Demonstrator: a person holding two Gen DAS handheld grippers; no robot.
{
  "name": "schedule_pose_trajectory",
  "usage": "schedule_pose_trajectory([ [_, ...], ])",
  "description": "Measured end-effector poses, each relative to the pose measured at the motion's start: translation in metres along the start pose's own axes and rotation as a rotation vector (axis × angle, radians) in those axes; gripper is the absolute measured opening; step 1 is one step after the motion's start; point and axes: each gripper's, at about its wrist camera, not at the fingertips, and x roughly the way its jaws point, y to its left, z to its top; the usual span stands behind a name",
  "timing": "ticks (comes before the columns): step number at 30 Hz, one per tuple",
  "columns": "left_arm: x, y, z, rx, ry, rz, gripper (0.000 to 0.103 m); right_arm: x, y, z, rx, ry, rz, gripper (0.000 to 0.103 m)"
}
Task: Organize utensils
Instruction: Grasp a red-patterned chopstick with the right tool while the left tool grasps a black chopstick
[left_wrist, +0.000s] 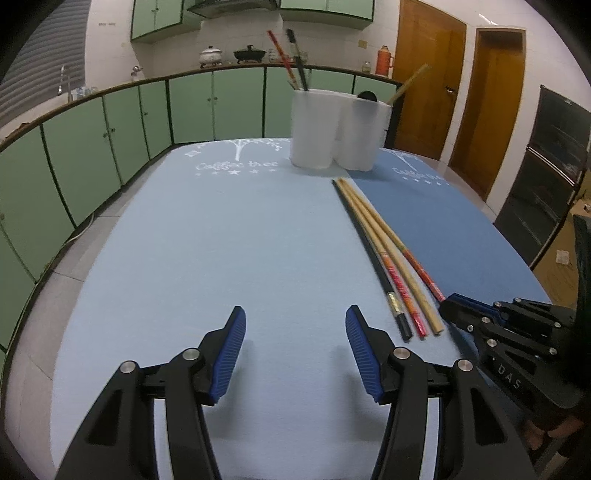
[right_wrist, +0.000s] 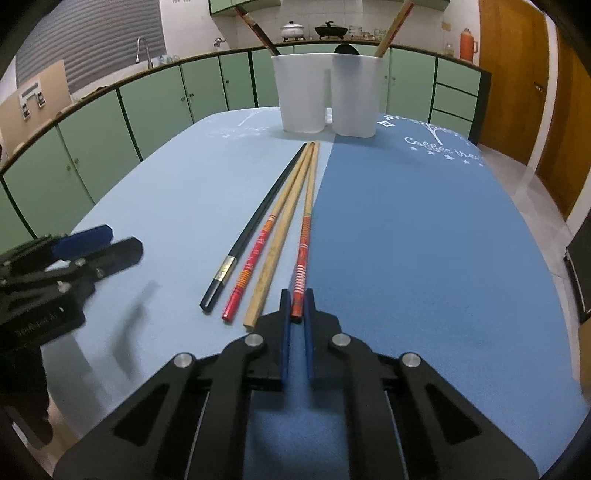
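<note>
Several chopsticks lie side by side on the table: a black one (right_wrist: 258, 218), a red-handled one (right_wrist: 266, 236), a plain wooden one (right_wrist: 284, 229) and a red-striped one (right_wrist: 304, 236). My right gripper (right_wrist: 297, 299) is shut on the near end of the red-striped chopstick. My left gripper (left_wrist: 295, 325) is open and empty, left of the chopsticks (left_wrist: 376, 243). Two white holders (left_wrist: 336, 129) stand at the far edge with chopsticks in them; they also show in the right wrist view (right_wrist: 325, 92).
The table carries a light blue mat (left_wrist: 203, 240) and a darker blue mat (right_wrist: 424, 240). Green cabinets (left_wrist: 110, 122) run behind, wooden doors (left_wrist: 432, 74) at right. My right gripper shows in the left wrist view (left_wrist: 454, 302).
</note>
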Motion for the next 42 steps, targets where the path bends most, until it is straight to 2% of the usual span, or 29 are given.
schedule_pose_trajectory([
  [8, 0.008, -0.032, -0.006, 0.044, 0.020, -0.057, 0.056, -0.010, -0.032, -0.007, 0.105, -0.013, -0.080, 0.005],
  [16, 0.021, -0.046, -0.006, 0.044, 0.037, -0.069, 0.055, -0.009, -0.040, -0.010, 0.112, -0.018, -0.077, 0.005],
  [21, 0.025, -0.052, -0.008, 0.056, 0.029, -0.042, 0.055, -0.009, -0.041, -0.011, 0.115, -0.024, -0.070, 0.005],
  [26, 0.026, -0.053, -0.009, 0.057, 0.011, -0.014, 0.042, -0.009, -0.042, -0.013, 0.121, -0.038, -0.056, 0.007],
  [31, 0.027, -0.054, -0.009, 0.056, 0.004, -0.023, 0.008, -0.010, -0.041, -0.013, 0.120, -0.042, -0.054, 0.006],
  [37, 0.023, -0.051, -0.003, 0.040, 0.011, -0.018, 0.006, -0.014, -0.043, -0.009, 0.136, -0.023, -0.034, 0.005],
  [42, 0.005, -0.047, 0.010, 0.036, -0.032, -0.014, 0.006, -0.028, -0.044, 0.002, 0.128, -0.059, -0.037, 0.005],
])
